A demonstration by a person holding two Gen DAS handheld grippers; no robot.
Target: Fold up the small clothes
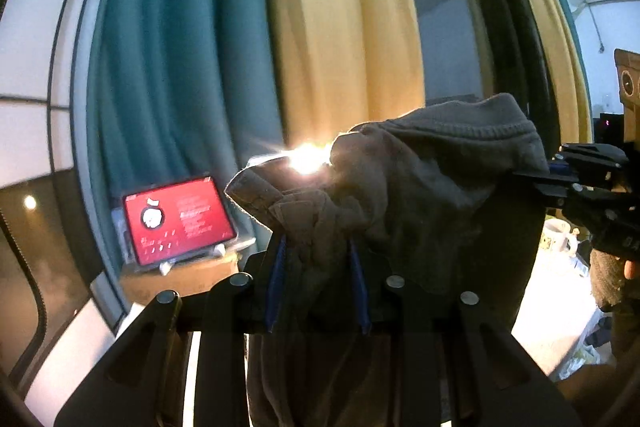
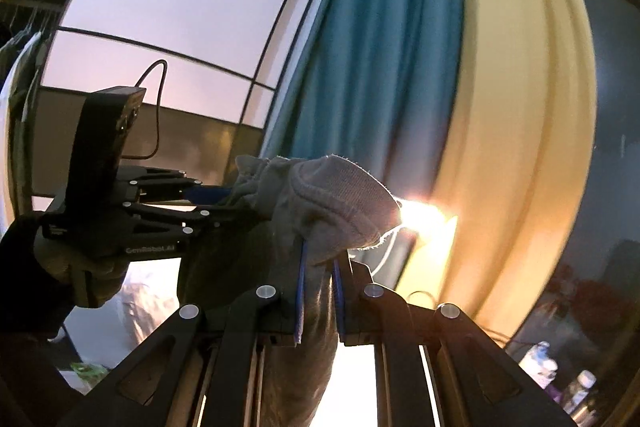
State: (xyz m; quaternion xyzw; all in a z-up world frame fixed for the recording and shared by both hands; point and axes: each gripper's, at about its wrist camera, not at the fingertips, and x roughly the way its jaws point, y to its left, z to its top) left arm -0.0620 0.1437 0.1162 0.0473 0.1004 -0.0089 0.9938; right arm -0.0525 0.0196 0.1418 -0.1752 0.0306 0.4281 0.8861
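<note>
A grey knitted garment (image 1: 420, 187) hangs in the air, held between both grippers, well above any surface. My left gripper (image 1: 318, 255) is shut on one bunched corner of it; the cloth drapes down between its blue-padded fingers. My right gripper (image 2: 320, 267) is shut on the other corner (image 2: 332, 203), by the ribbed hem. In the left wrist view the right gripper (image 1: 536, 179) reaches in from the right and pinches the hem. In the right wrist view the left gripper (image 2: 224, 197) reaches in from the left. The garment's lower part hangs out of sight.
Teal curtain (image 1: 172, 67) and yellow curtain (image 1: 348, 27) hang straight ahead, with a bright lamp glare (image 1: 306, 159) behind the cloth. A red-screen tablet (image 1: 178, 221) stands on a box at lower left. A white mug (image 1: 558, 235) sits at right. Bottles (image 2: 540, 363) stand at lower right.
</note>
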